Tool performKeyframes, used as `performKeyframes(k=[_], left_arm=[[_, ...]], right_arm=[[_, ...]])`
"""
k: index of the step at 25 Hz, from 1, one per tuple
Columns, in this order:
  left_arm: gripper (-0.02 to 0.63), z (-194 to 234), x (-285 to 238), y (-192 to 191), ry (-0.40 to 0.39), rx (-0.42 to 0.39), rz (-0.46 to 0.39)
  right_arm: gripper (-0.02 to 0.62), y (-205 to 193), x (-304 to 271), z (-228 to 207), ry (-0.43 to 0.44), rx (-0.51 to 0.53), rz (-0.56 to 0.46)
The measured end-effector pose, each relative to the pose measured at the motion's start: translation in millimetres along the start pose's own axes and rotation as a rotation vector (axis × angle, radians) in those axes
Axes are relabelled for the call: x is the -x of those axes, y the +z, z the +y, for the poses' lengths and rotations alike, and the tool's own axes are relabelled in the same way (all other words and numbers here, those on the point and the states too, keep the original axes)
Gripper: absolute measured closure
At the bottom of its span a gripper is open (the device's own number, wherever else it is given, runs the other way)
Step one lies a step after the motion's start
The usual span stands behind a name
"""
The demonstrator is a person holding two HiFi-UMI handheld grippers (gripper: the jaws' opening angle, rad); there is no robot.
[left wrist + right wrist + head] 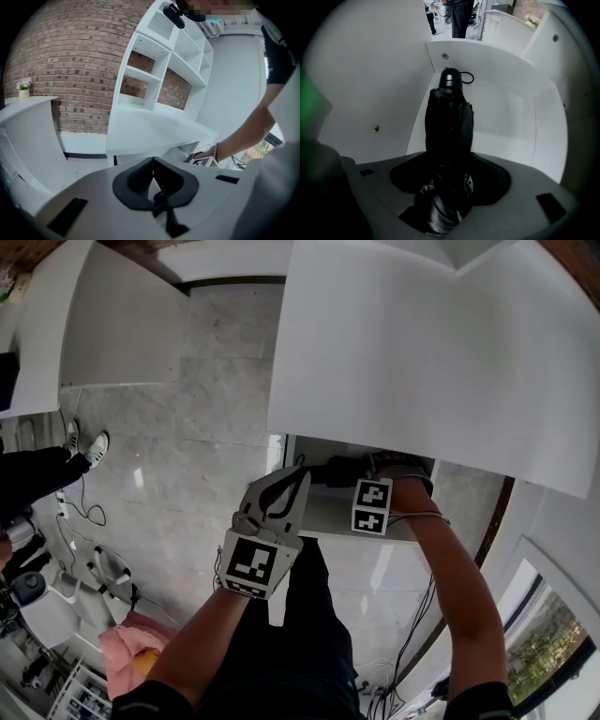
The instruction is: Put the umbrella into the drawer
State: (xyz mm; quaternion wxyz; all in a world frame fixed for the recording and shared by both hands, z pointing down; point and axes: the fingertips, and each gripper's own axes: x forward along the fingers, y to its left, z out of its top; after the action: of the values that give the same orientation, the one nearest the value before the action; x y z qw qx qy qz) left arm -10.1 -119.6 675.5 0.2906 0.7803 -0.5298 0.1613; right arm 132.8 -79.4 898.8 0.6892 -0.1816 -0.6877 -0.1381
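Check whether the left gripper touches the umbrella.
Apart. The left gripper view shows the left gripper shut, empty, nothing at its tips; the umbrella is in the drawer.

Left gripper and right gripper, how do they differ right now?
The left gripper has jaws together and empty; the right gripper has them wide apart with the black umbrella between. The left gripper is outside the white drawer, angled toward the desk; the right gripper points down into it. Both carry a marker cube.
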Motion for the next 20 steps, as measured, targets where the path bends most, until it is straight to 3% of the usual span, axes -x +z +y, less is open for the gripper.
performKeyframes(k=[10,18,20], left_arm=[[0.600,-7,18,19,-0.018,-0.017,-0.014],[0.600,-21,46,49,-0.056,-0.041,-0.017],[0.600,-25,52,58,-0.071,-0.050,-0.026]], right_arm=[[0.384,4,56,-5,-0.069,-0.138,-0.070],[0.553,12,149,-19,-0.259,-0.414,-0.204],[0.565,13,171,-22,-0.298,-0.469,-0.230]])
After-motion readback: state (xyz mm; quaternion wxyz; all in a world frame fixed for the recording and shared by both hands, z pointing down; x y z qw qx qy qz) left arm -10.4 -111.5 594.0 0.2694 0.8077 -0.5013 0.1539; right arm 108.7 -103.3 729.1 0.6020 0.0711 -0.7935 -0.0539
